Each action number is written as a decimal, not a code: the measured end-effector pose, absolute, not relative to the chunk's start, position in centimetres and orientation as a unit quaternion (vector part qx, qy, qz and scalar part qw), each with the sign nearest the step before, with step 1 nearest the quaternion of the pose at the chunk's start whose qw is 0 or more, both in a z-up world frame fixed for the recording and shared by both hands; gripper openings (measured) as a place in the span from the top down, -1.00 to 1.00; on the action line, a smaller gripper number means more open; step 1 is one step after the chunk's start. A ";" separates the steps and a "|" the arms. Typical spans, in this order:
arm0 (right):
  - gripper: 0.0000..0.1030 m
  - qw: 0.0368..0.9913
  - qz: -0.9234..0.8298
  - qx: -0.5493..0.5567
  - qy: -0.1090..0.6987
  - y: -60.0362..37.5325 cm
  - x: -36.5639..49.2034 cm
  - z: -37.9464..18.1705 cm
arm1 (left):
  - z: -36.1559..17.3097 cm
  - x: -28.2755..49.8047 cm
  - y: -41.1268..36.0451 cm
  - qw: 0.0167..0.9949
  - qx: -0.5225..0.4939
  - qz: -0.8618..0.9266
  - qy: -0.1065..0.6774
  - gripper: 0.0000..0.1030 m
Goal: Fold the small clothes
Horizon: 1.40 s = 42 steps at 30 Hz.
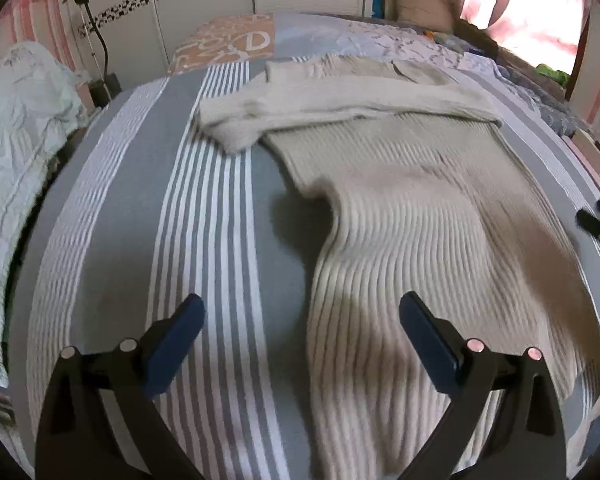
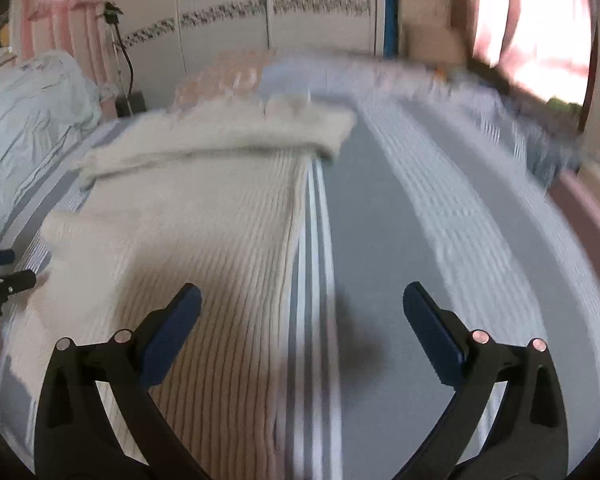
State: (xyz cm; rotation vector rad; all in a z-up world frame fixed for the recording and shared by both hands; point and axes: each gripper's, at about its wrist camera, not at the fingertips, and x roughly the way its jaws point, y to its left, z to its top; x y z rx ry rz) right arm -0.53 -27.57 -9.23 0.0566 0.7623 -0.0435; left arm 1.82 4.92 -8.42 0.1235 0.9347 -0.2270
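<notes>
Both grippers, left [image 1: 302, 326] and right [image 2: 302, 314], hover empty, jaws apart, over the sweater [image 1: 400, 184].
Grabbing one knit layer could undo the sleeve [image 1: 300, 100] fold.

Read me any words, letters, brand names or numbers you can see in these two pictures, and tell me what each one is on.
"D": a large white letter on the orange patterned pillow at the far end of the bed, in the left wrist view.
Other white letter shapes on that pillow: too distorted to read.
The same pillow in the right wrist view: too blurred to read.
Beige ribbed sweater, striped bedcover: no text visible.
</notes>
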 end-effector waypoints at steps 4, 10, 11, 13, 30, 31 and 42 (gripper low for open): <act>-0.94 0.926 -0.007 0.037 0.375 -27.8 -3.3 -9.9 | -9.5 -0.2 6.0 0.879 0.065 -0.120 0.458 -0.91; -0.64 0.912 0.000 0.026 0.410 -27.3 -5.2 -10.8 | -9.9 -2.7 5.1 0.861 0.043 -0.175 0.476 -0.91; -0.58 0.909 0.002 0.023 0.415 -27.2 -5.4 -10.8 | -10.0 -3.1 4.7 0.856 0.045 -0.184 0.481 -0.90; -0.49 0.905 0.007 0.021 0.425 -26.8 -6.0 -11.1 | -10.4 -3.7 3.8 0.846 0.052 -0.207 0.488 -0.90; 0.77 0.886 0.108 0.020 0.451 -25.1 -4.3 -10.0 | -8.1 -3.2 -0.1 0.826 0.101 -0.299 0.468 0.65; 0.77 0.892 0.107 0.011 0.439 -25.2 -3.9 -9.2 | -7.4 -2.8 0.0 0.834 0.101 -0.297 0.454 0.65; 0.77 0.960 0.058 -0.014 0.273 -28.9 7.0 0.0 | 0.3 7.4 1.5 0.911 0.036 -0.223 0.345 0.65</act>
